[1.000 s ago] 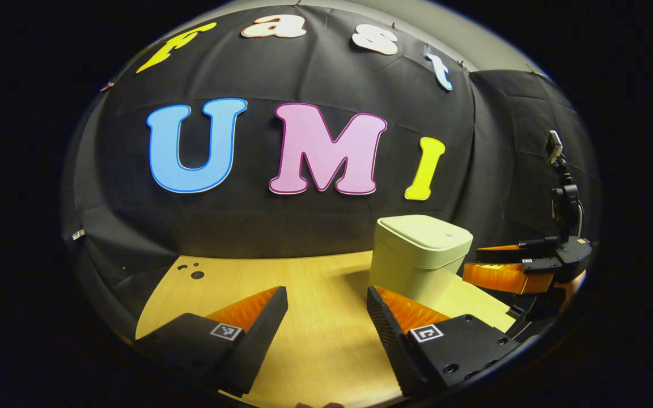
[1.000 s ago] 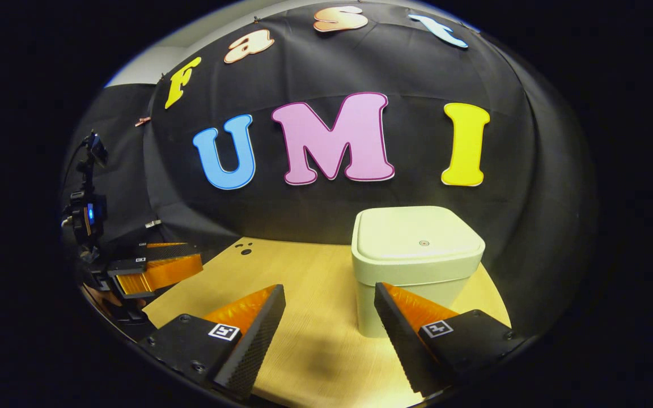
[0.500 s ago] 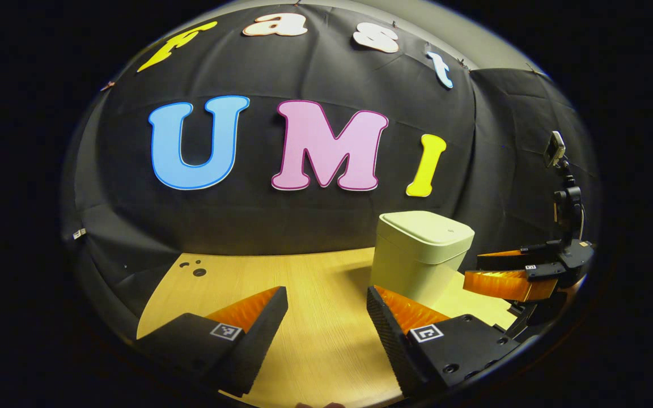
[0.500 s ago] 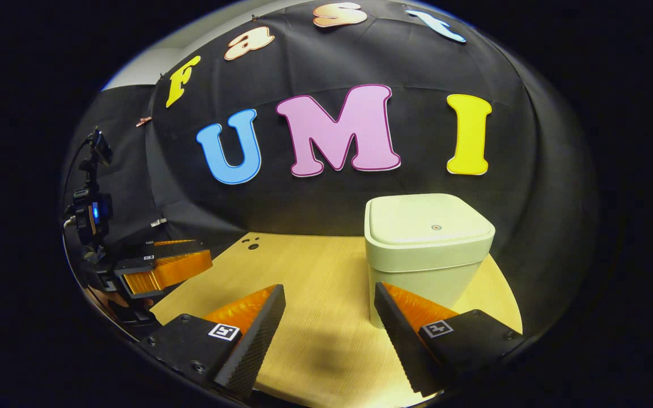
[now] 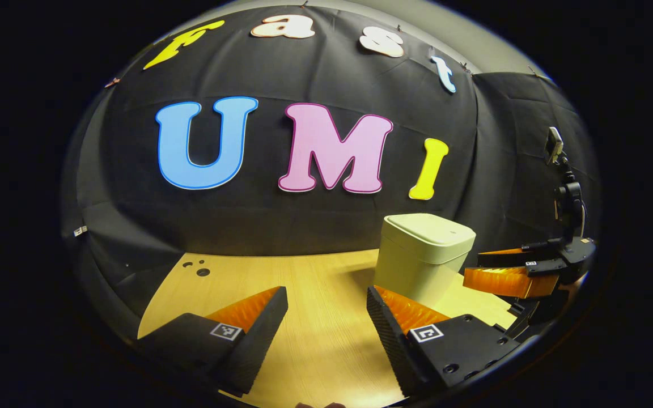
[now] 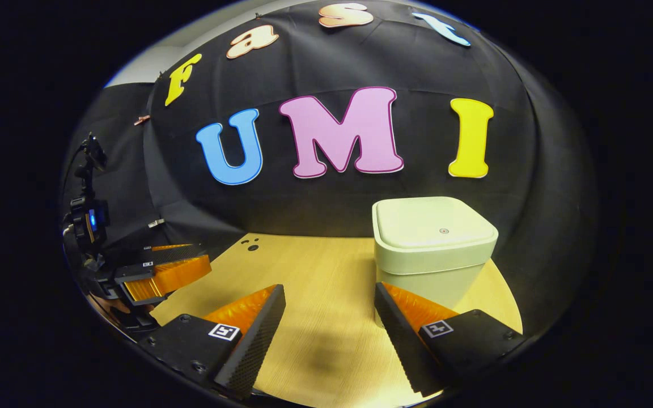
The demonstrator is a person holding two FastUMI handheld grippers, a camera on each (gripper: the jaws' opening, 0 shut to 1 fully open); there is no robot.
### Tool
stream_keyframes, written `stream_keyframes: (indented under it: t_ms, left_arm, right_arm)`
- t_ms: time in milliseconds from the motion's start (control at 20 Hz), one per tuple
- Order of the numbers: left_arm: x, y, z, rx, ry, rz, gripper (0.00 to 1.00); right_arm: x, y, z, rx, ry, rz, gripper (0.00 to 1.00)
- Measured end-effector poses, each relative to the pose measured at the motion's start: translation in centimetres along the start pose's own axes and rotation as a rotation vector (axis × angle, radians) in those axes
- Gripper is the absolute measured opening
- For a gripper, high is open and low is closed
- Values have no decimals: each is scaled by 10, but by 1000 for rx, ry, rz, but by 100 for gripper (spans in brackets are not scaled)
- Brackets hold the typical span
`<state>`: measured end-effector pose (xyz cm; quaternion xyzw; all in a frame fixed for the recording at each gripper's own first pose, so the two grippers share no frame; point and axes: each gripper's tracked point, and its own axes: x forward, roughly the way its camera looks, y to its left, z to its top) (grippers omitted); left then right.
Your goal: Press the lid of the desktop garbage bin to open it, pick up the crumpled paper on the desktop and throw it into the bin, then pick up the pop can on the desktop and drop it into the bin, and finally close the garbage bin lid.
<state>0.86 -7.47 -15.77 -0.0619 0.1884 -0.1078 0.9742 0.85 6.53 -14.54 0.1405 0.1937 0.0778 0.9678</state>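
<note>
Item: pale green square plastic garbage bin (image 6: 433, 249) with a flat press lid (image 6: 435, 222), lid shut. Location: upright on the light wood-grain surface (image 6: 326, 283), ahead of the right claw (image 6: 329, 326) and just past its right-hand finger; ahead and to the right of the left claw (image 5: 326, 326).

Right claw: released, fingers spread wide, grasping nothing, low over the surface and short of the bin.

Left claw: released, fingers spread, empty, well apart from the bin.

Stage, as judged: opening press not yet made.

Hazards, as judged: the bin looks light and stands free, so a press landing off-centre or at a slant could slide or tip it instead of springing the lid. The spread right-hand finger, so close to the bin's wall, could knock it on the way up.
</note>
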Motion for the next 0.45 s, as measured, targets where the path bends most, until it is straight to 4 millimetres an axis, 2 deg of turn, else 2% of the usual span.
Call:
stream_keyframes:
  t_ms: [200, 450]
  left_arm:
    - [-7, 9, -5, -25, 1, -16, 92]
    - [-16, 22, -5, -19, -13, -15, 92]
  right_arm:
    - [8, 11, 9, 8, -26, -25, 100]
    - [11, 26, 7, 8, -27, -29, 100]
